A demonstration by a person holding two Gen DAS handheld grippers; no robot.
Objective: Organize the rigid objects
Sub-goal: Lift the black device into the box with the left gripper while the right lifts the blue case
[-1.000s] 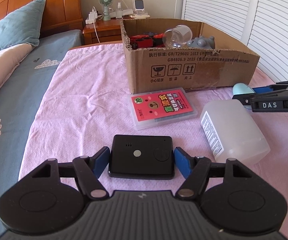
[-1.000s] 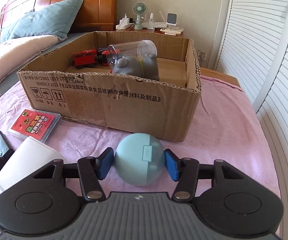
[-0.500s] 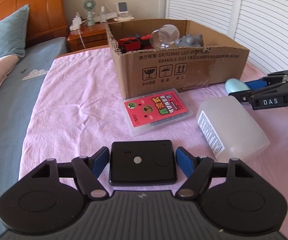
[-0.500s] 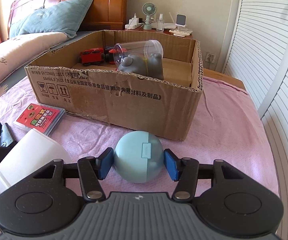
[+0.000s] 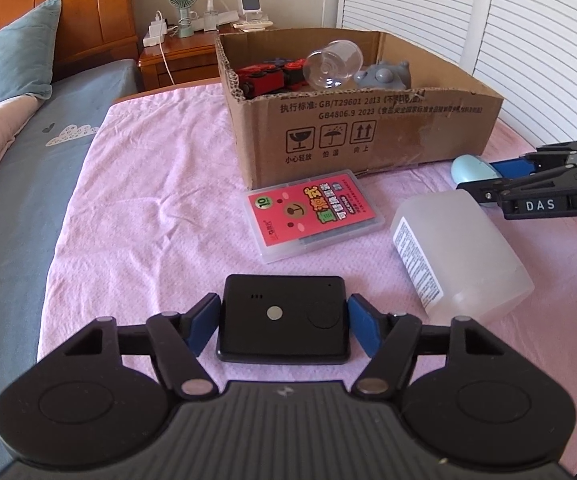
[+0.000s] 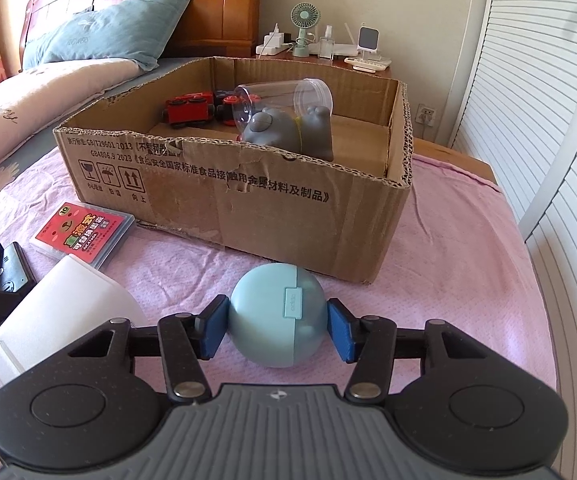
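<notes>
A cardboard box (image 6: 272, 204) is sitting on the pink blanket (image 5: 148, 208), holding a red toy train (image 6: 188, 109) and a clear jar (image 6: 284, 100). The left gripper (image 5: 284, 322) has just been closing, its blue pads touching a black device (image 5: 284, 320). The right gripper (image 6: 276, 326) is clamping a pale blue ball-shaped case (image 6: 276, 320) just before the box

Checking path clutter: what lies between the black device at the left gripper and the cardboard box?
A red-labelled card case, flat on the pink cloth, shown in the left wrist view.

One cardboard box (image 6: 272, 200), one blue case (image 6: 276, 320), one black device (image 5: 284, 320), one white bottle (image 5: 456, 256)
</notes>
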